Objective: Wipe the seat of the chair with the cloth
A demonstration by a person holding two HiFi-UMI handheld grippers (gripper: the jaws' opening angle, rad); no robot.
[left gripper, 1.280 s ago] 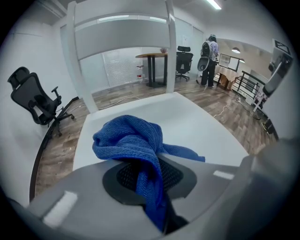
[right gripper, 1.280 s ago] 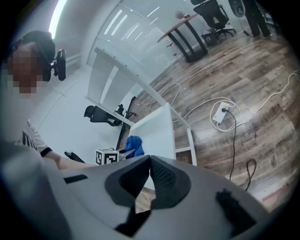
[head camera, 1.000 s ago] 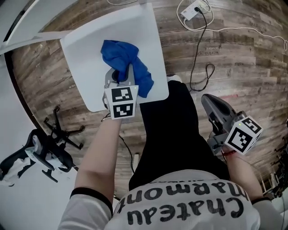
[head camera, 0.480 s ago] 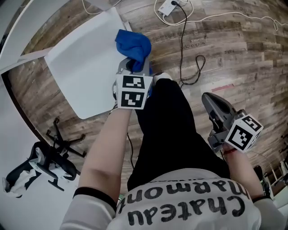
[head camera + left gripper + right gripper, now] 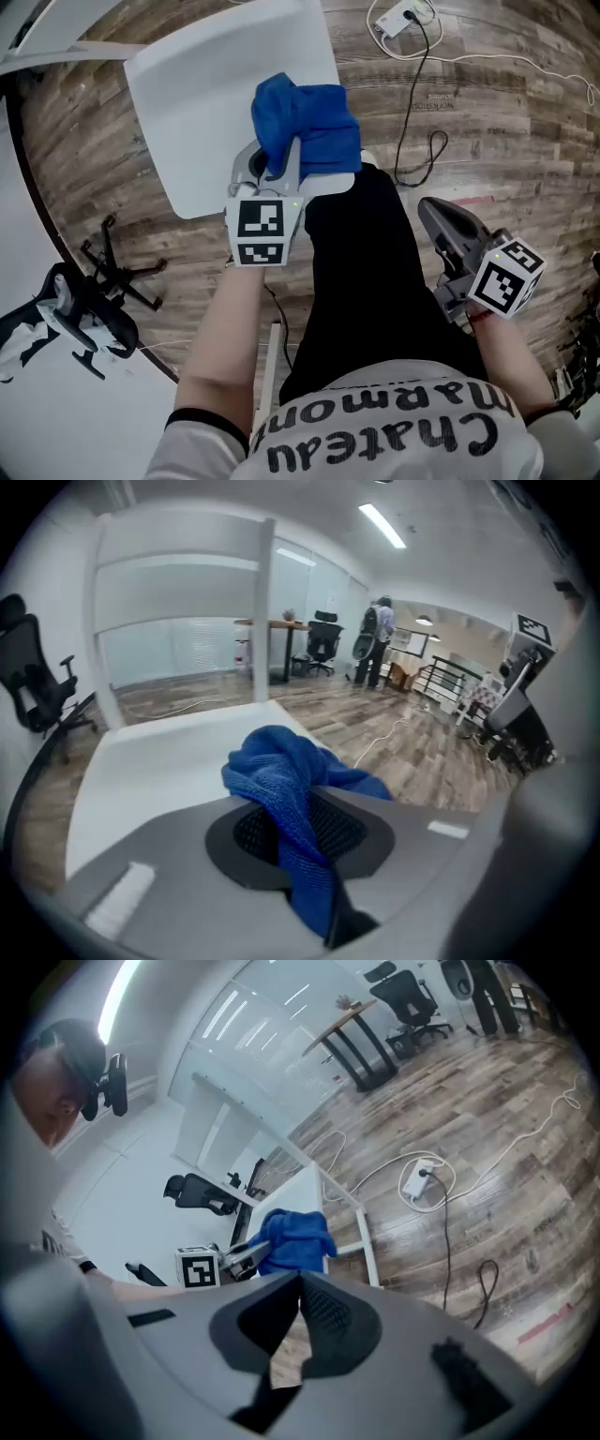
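Just ahead of the left hand-held gripper (image 5: 272,169), clamped on the blue cloth (image 5: 309,127), the bundle has swung back from the edge onto the chair seat (image 5: 206,94), wiping apparently mid-stroke; the right hand-held gripper (image 5: 433,214) hangs closed, empty.

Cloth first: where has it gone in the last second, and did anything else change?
The left tongs dragged the cloth across the seat toward its right front edge, bunching it up. They kept their grip on it throughout. The right tongs stayed shut and empty, off to the side.
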